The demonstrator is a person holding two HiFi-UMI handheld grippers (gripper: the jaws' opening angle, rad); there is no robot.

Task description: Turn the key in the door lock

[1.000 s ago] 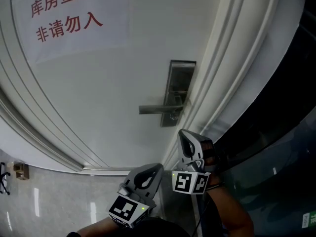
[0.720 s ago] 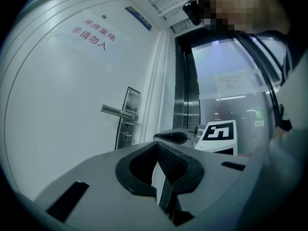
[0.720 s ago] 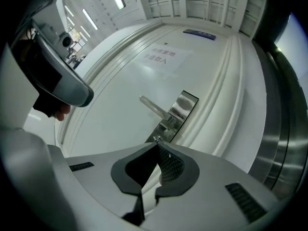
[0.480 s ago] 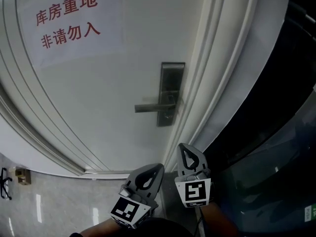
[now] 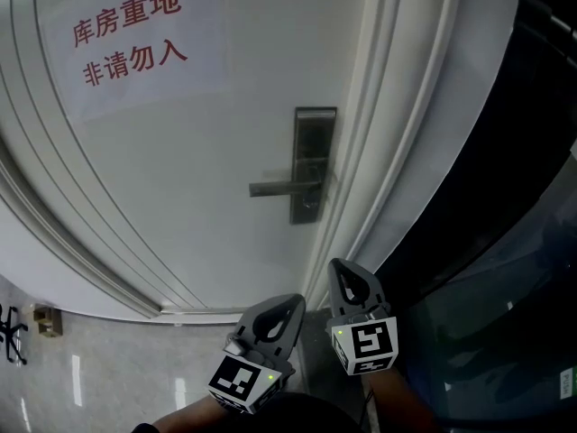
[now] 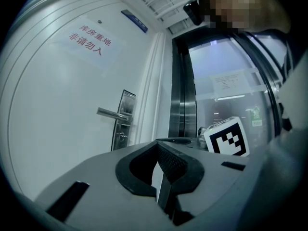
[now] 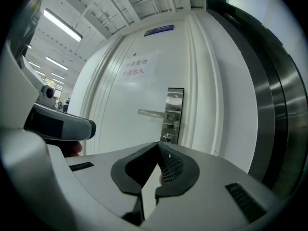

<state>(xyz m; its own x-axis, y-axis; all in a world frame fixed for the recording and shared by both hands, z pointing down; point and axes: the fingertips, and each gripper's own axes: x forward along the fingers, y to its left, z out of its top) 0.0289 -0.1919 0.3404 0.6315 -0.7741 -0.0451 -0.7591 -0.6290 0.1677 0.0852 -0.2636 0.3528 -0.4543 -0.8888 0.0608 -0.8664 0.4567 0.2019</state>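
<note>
Door lock (image 5: 312, 165), a tall metal plate with a lever handle (image 5: 284, 187) pointing left, sits near the right edge of the white door (image 5: 180, 242), below a paper notice (image 5: 131, 34) with red characters. Under the lever a small bright piece (image 7: 167, 137) marks the keyhole; it is too small to tell whether it is a key.

Both grippers hang low, well apart from the lock. The left gripper (image 5: 294, 299) has its fingertips pressed together with nothing between them. The right gripper (image 5: 342, 265) is closed in the same way and is also empty.

A second ago the right gripper stood higher in the head view, nearer the plate, with two faces of its marker cube (image 5: 372, 344) showing. It has since dropped back beside the left gripper, which has barely shifted. The handle's angle has not changed.
</note>
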